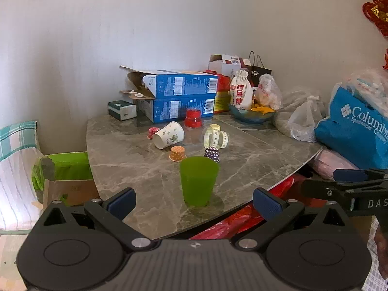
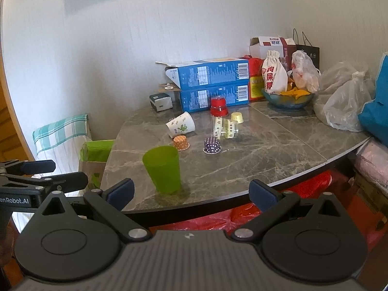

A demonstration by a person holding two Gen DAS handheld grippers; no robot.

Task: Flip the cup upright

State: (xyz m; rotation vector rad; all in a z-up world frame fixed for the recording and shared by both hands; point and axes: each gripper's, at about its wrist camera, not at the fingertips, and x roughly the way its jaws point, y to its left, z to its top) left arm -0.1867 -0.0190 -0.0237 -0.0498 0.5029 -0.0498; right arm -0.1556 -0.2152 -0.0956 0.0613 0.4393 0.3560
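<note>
A green plastic cup [image 1: 198, 180] stands upright near the front edge of the grey marble table [image 1: 135, 160]; it also shows in the right wrist view [image 2: 163, 168]. Behind it a white paper cup with green print [image 1: 169, 135] lies on its side, also in the right wrist view [image 2: 180, 127]. My left gripper [image 1: 194, 200] is open and empty, just short of the green cup. My right gripper [image 2: 191, 191] is open and empty at the table's front edge, right of the green cup.
Small orange [image 1: 177, 153], purple [image 1: 211, 154] and red [image 1: 153, 132] dotted paper cups, a clear cup on its side [image 1: 215, 138] and a red item [image 1: 193, 118] sit mid-table. Blue boxes [image 1: 179, 97], a bowl, bags and a blue Columbia bag [image 1: 354, 126] crowd the back and right.
</note>
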